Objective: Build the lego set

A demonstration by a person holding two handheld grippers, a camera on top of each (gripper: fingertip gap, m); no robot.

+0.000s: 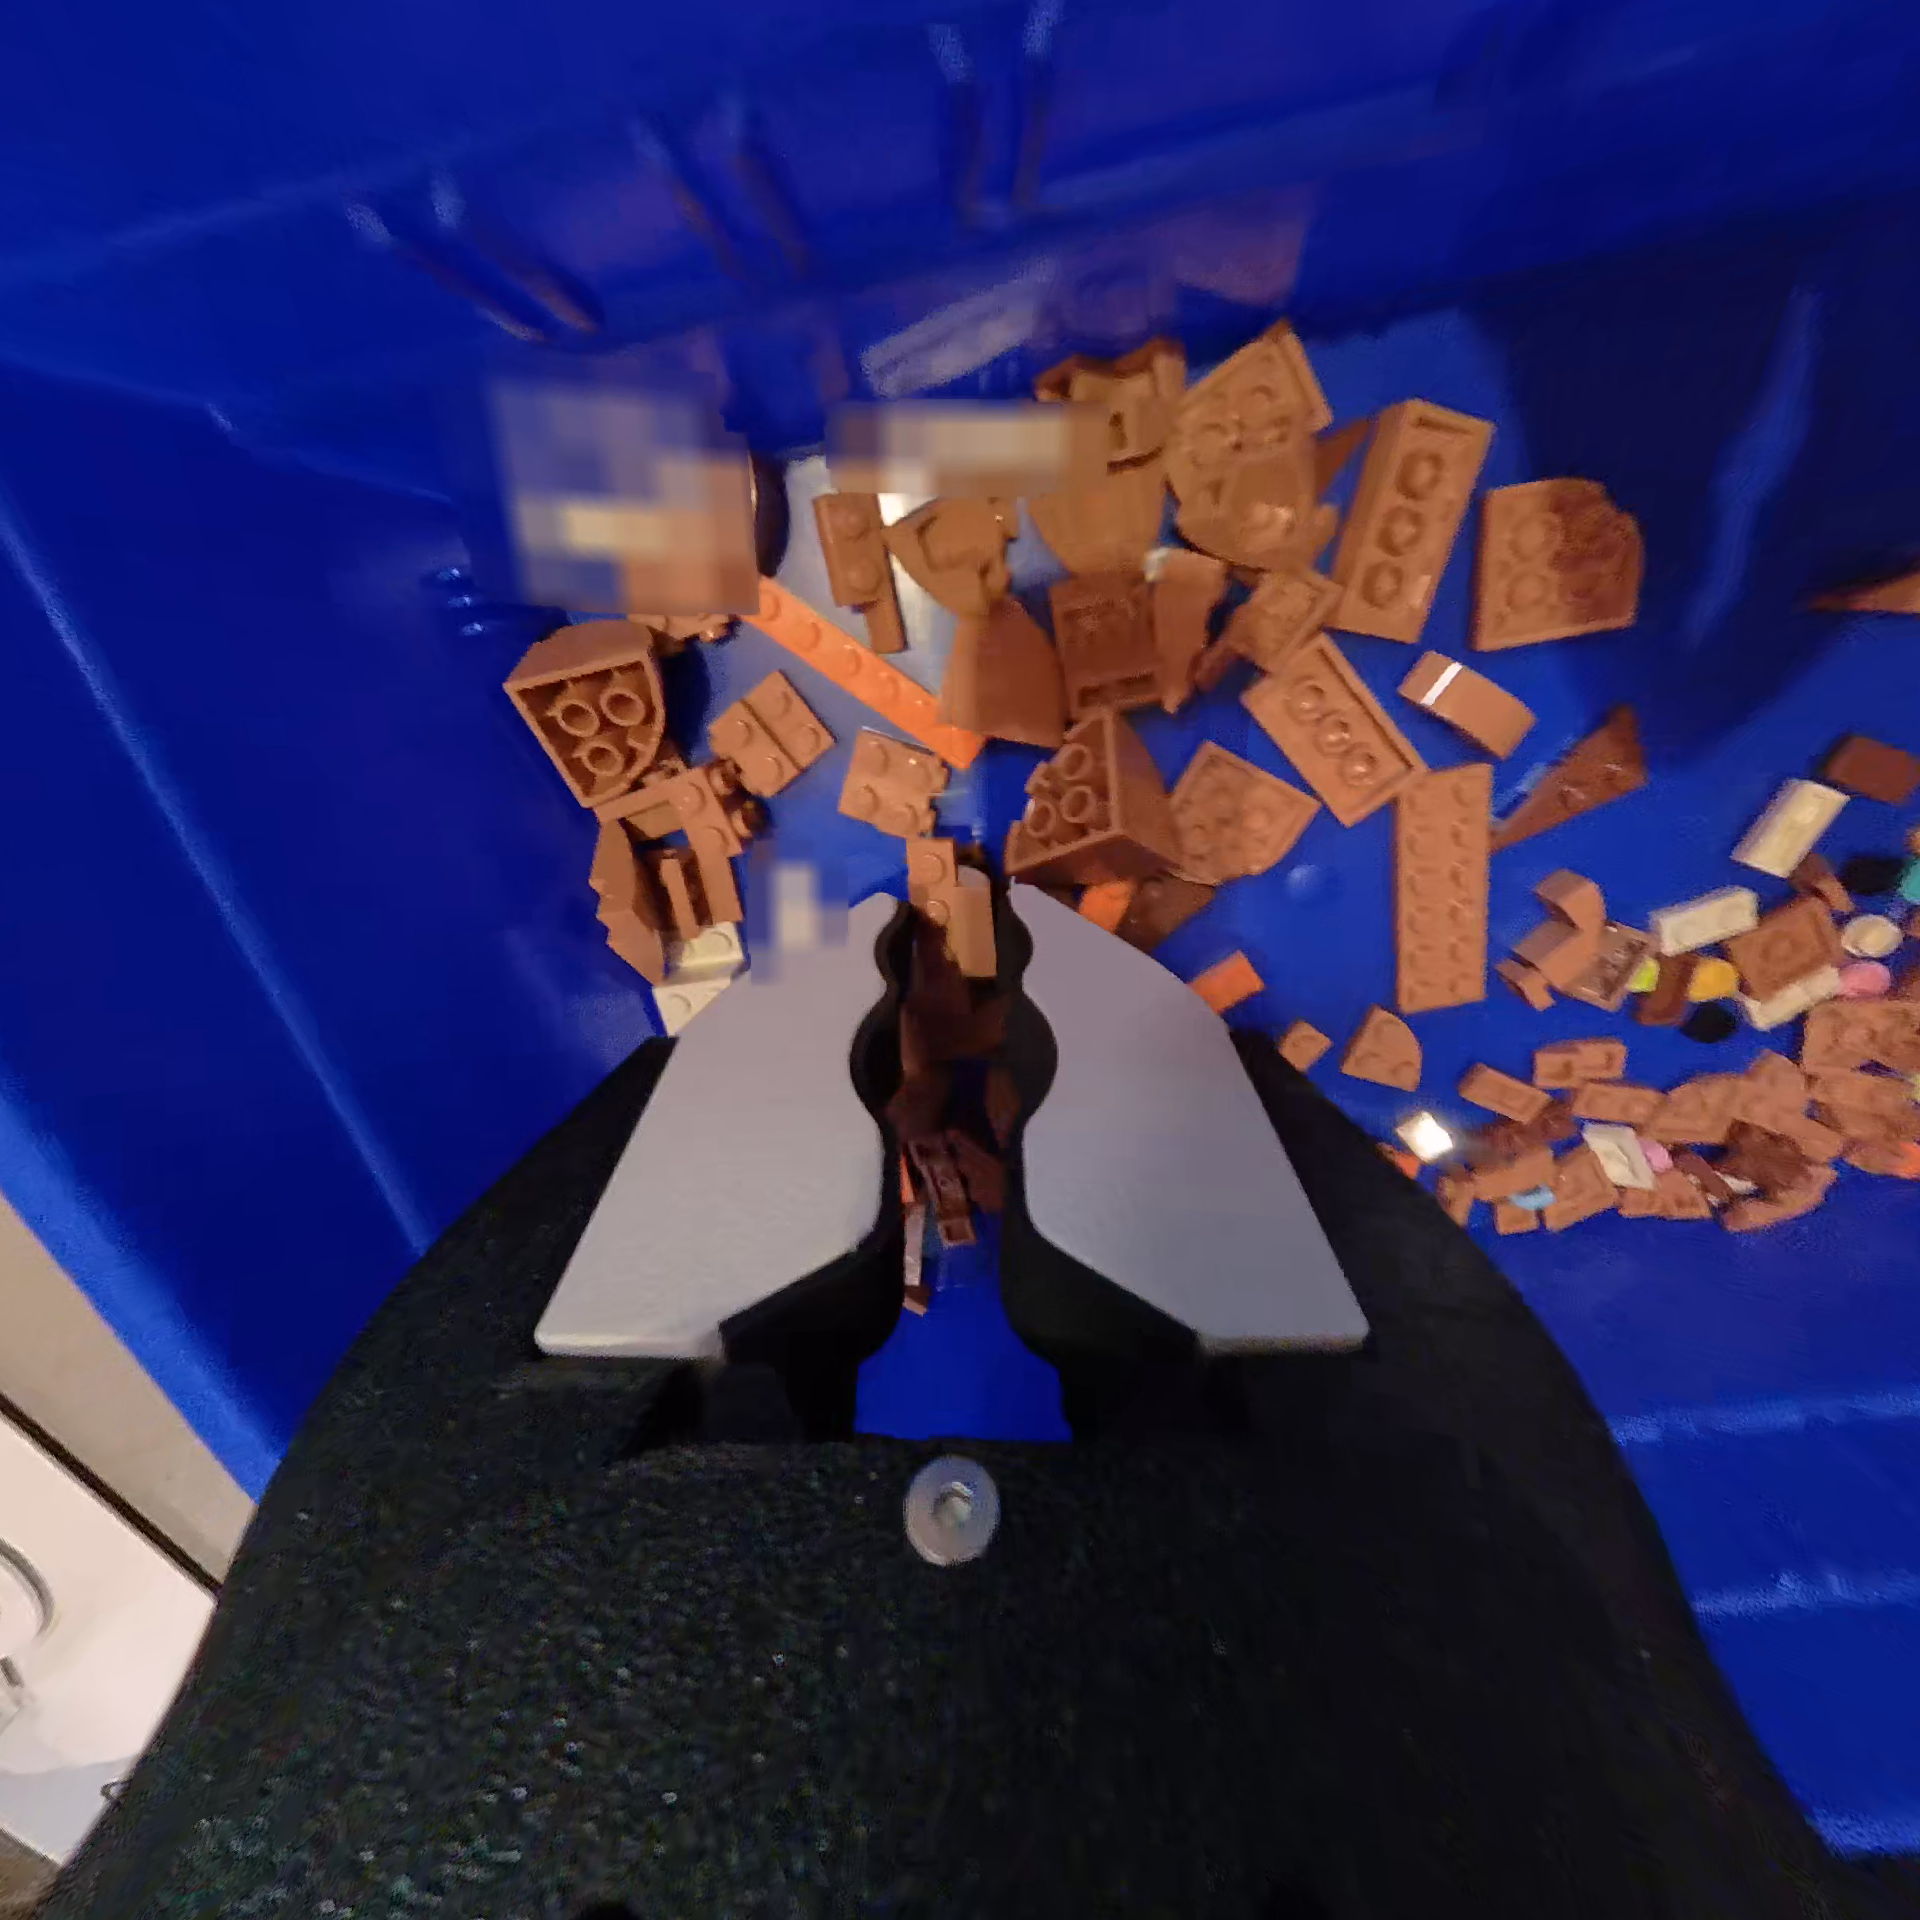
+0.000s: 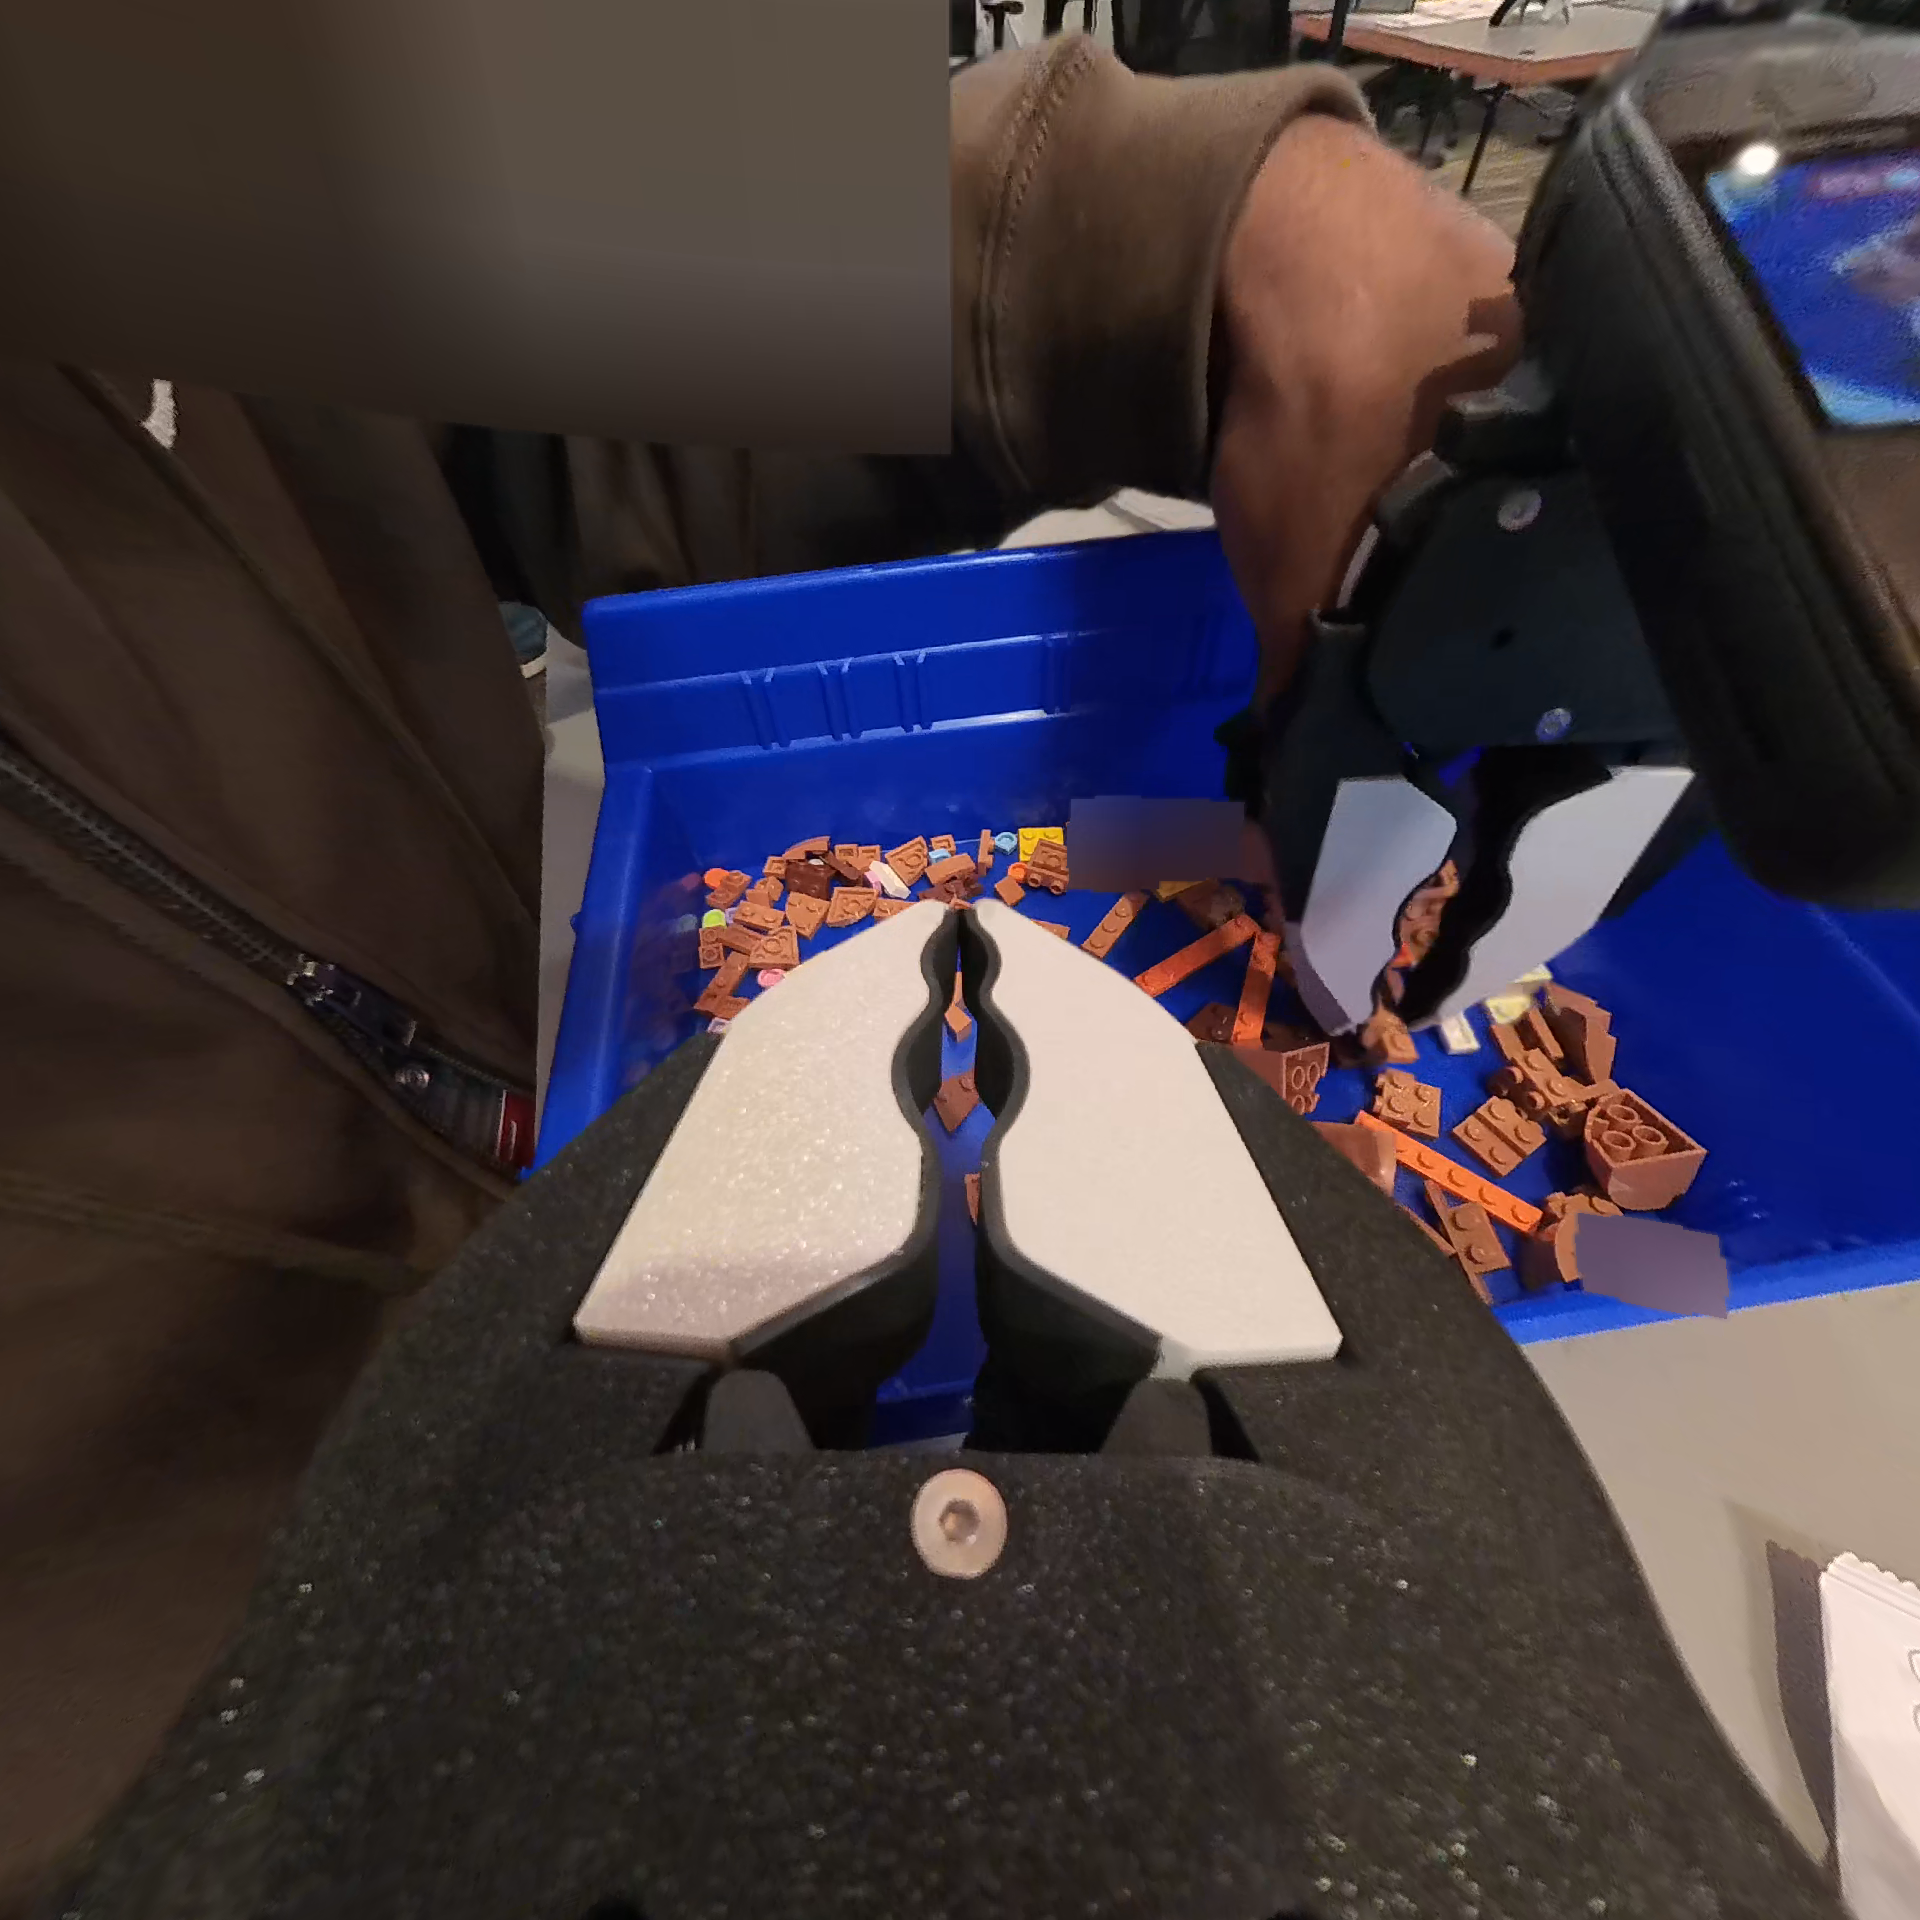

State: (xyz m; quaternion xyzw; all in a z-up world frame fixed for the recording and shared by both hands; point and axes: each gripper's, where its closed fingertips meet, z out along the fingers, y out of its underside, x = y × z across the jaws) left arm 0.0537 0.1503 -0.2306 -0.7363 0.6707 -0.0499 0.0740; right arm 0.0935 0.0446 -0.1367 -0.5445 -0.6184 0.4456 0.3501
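left gripper [image 1: 956,914] clenched on a small brown plate [image 1: 948,904] over the blue bin [image 2: 894,665] | right gripper [image 2: 961,914] closed, empty | advice: plate to be lifted straight, grip kept firm.

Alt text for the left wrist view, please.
The left gripper, its grey fingers nearly closed, grips a small brown lego assembly inside a blue plastic bin above scattered loose brown lego bricks.
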